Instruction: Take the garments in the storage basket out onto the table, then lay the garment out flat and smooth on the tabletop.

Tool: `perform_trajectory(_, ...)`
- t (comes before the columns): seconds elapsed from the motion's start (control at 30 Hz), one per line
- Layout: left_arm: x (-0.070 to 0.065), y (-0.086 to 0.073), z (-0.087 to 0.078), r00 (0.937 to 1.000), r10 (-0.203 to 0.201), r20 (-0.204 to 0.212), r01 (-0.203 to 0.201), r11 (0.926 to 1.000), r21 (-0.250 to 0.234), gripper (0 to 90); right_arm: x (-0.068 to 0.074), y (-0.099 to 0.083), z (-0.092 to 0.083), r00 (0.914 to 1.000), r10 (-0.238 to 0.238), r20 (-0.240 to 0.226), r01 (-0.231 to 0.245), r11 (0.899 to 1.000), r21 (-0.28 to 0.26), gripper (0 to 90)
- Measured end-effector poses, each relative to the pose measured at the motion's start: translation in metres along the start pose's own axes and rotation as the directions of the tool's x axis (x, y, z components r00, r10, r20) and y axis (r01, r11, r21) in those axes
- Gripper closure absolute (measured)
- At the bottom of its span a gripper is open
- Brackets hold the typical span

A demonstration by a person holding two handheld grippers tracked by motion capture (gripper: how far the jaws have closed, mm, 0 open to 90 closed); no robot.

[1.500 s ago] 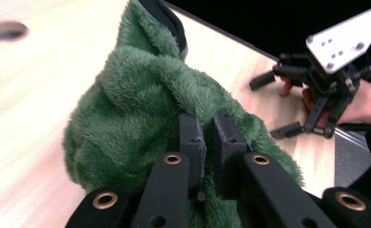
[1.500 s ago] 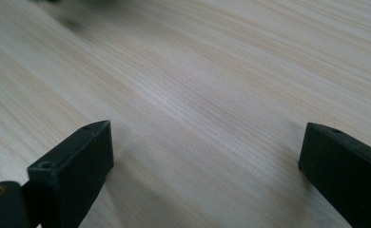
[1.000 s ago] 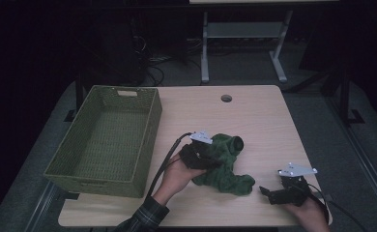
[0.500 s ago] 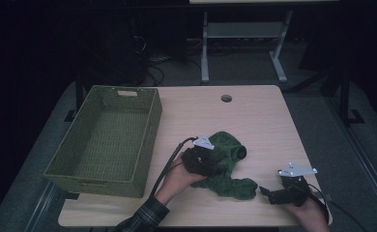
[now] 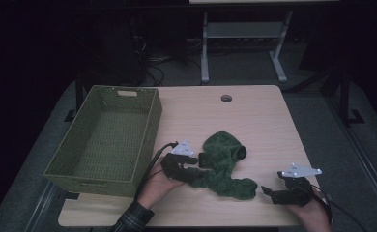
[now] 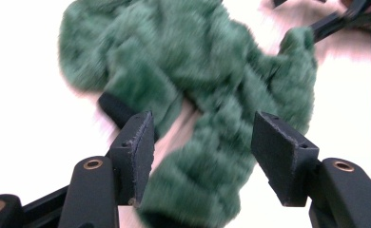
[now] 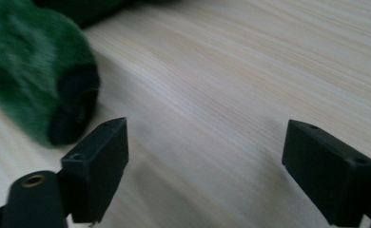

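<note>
Item: green fleece garment [image 5: 223, 162], crumpled on the tabletop [image 5: 254, 116] toward its near edge, right of the basket [image 5: 104, 137] at the left edge. My left tongs [image 5: 202, 164] touch its left side, jaws parted and just now opening wider, a fold lying loosely between the pads [image 6: 138, 147] but not pinched. My right tongs [image 5: 265, 190] lie near the front right corner, jaws wide though lately narrowing, nothing between them; one dark-lined cuff [image 7: 74, 111] sits just beyond the left pad. Risk, as I judge it: closing the left jaws on so thin a fold may lift one layer, so the rest trails and snags the basket rim.
</note>
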State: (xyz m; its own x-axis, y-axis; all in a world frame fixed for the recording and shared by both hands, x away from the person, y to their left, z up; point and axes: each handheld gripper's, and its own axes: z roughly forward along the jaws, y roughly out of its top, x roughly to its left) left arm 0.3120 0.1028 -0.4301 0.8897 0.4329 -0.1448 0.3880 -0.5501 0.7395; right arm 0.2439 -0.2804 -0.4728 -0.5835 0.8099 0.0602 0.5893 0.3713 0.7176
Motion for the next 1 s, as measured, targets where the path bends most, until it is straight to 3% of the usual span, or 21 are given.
perform_trajectory(0.23,0.000,-0.020,-0.002,0.9989,-0.007,-0.046,0.007,0.9998,0.018,37.1,0.010,0.003,-0.005,0.9948,-0.026,-0.098,0.022,0.999,-0.035,20.9)
perform_trajectory(0.37,0.003,-0.024,0.001,0.9977,0.002,-0.068,0.001,0.9993,0.036,35.8,0.018,0.006,-0.002,0.9832,-0.042,-0.178,0.035,0.999,-0.038,22.9)
perform_trajectory(0.5,0.007,-0.028,0.007,0.9985,-0.013,-0.053,0.016,0.9985,0.052,37.4,0.029,0.009,0.007,0.9709,-0.059,-0.232,0.059,0.998,-0.010,27.1)
perform_trajectory(0.6,0.010,-0.030,0.011,0.9991,-0.035,-0.025,0.036,0.9974,0.062,42.7,0.034,0.011,0.012,0.9689,-0.061,-0.240,0.064,0.998,0.006,35.6)
perform_trajectory(0.67,0.010,-0.030,0.011,0.9991,-0.041,-0.013,0.041,0.9973,0.061,48.7,0.034,0.011,0.015,0.9689,-0.078,-0.235,0.082,0.997,0.007,46.1)
perform_trajectory(0.8,0.009,-0.030,0.010,0.9992,-0.036,0.019,0.034,0.9969,0.070,69.9,0.035,0.012,0.015,0.9681,-0.083,-0.236,0.088,0.996,0.009,66.4)
perform_trajectory(0.87,0.006,-0.029,0.008,0.9987,-0.042,0.028,0.040,0.9958,0.083,76.1,0.035,0.012,0.014,0.9679,-0.093,-0.234,0.096,0.995,0.003,75.7)
perform_trajectory(1.0,0.002,-0.029,0.004,0.9969,-0.066,0.044,0.061,0.9939,0.092,77.9,0.033,0.013,0.011,0.9736,-0.096,-0.207,0.101,0.995,0.011,79.8)
